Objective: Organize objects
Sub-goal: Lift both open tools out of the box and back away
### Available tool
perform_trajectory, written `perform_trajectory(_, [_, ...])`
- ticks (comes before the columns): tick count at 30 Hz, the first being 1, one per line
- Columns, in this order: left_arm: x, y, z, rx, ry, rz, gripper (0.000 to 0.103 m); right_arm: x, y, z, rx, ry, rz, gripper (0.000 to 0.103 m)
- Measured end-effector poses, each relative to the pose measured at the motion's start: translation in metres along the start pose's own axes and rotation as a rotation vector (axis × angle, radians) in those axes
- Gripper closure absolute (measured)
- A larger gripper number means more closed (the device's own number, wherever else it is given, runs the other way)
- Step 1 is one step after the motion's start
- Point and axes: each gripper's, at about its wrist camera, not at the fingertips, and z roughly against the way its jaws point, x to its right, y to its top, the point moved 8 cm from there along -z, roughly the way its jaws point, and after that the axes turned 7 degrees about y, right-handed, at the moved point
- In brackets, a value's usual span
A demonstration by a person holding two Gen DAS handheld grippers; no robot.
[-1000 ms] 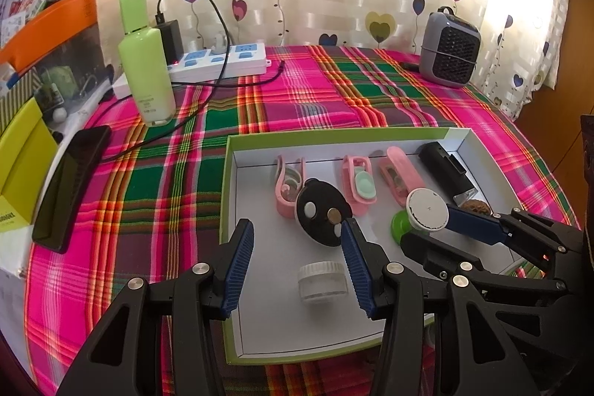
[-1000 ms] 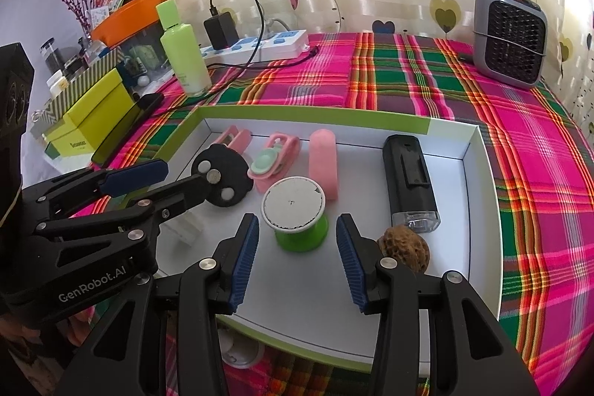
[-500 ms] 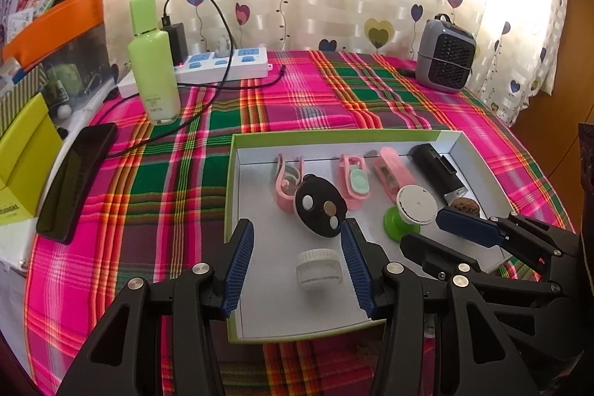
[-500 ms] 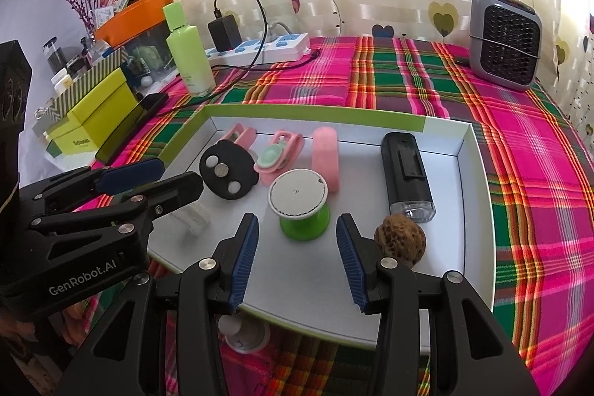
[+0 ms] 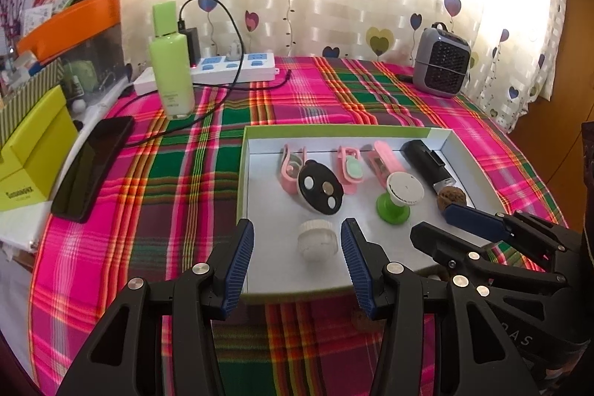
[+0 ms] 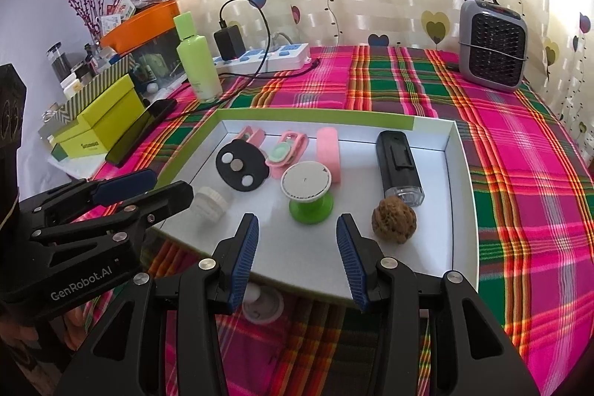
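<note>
A white tray with a green rim lies on the plaid cloth. Inside it are pink clips, a black disc, a white ribbed cap, a green spool with a white top, a black device and a walnut. My left gripper hovers open over the tray's near edge, the cap showing beyond its fingers. My right gripper is open too, in front of the spool. Neither holds anything.
A green bottle, a power strip with a charger cable and a dark phone sit at the back left. A grey heater stands at the back right. Yellow-green boxes are on the left. A small white round object lies just outside the tray's near edge.
Both grippers have drawn back from the tray and risen slightly, so the objects look smaller and farther. Nothing in the tray has moved. Both jaws keep the same gap.
</note>
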Motion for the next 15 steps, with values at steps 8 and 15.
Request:
perform_trajectory(8, [0.003,-0.010,0.015,0.020,0.016,-0.017,0.055,-0.006,-0.006,0.012,0.014,-0.002,0.002,0.058])
perform_trajectory(15, [0.004,-0.020,0.024,0.018,0.010,-0.010,0.055,-0.010,-0.013,0.020,0.022,-0.001,0.003,0.058])
